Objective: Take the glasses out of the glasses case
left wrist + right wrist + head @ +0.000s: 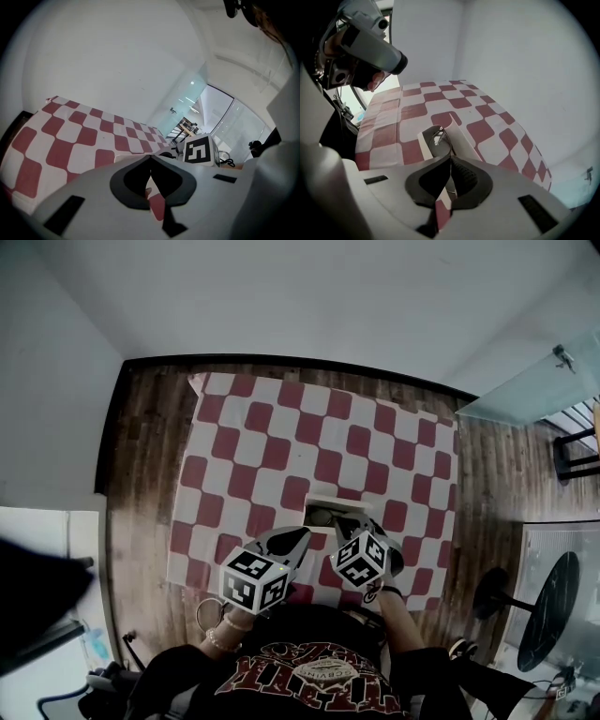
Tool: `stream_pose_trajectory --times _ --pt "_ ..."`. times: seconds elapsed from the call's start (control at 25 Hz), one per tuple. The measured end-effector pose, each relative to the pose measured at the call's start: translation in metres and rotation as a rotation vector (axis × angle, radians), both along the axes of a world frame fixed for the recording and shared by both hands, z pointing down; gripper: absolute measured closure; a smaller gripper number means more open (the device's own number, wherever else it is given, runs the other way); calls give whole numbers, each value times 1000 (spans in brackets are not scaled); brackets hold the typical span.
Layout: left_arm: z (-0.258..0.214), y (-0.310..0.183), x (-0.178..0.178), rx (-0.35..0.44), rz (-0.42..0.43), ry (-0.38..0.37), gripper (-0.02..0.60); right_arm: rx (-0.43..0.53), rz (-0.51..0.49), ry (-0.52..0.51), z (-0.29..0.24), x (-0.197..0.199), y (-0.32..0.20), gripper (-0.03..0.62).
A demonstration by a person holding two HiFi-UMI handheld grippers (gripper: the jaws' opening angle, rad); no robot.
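An open white glasses case (328,509) lies on the red-and-white checked cloth (281,446), near its front edge. In the right gripper view the case (426,140) stands with its lid (461,136) raised, and the glasses (438,137) lie inside. My right gripper (450,158) hovers just over the case's near end, jaws shut, tips touching, nothing visibly between them. In the head view it (352,523) is at the case's right side. My left gripper (150,157) is shut too, and in the head view it (302,534) sits just short of the case's near left corner.
The cloth covers a wooden table (141,456) pushed against a white wall (309,296). The right gripper's marker cube (200,149) shows in the left gripper view. A glass partition (534,390) and a round dark stool (553,606) stand to the right.
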State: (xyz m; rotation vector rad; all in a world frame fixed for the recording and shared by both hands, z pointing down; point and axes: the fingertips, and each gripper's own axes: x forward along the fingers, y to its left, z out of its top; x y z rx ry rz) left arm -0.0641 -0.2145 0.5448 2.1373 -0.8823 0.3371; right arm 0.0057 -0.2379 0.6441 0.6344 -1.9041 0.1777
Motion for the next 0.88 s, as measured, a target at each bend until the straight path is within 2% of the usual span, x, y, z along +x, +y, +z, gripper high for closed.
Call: stream_pose_trajectory --times 0.24,0.44,0.64,0.88 --pt "2 0 -5 -5 -15 4 572 30 -132 104 7 -2 0 574" --pt "5 0 -11 -15 -27 9 572 9 -228 152 13 -6 2 574" --pt "6 -1 -14 -22 -33 13 572 13 -286 198 14 -7 -2 572" --pt "11 0 -18 -35 -42 16 572 -26 -345 225 17 -8 -1 572"
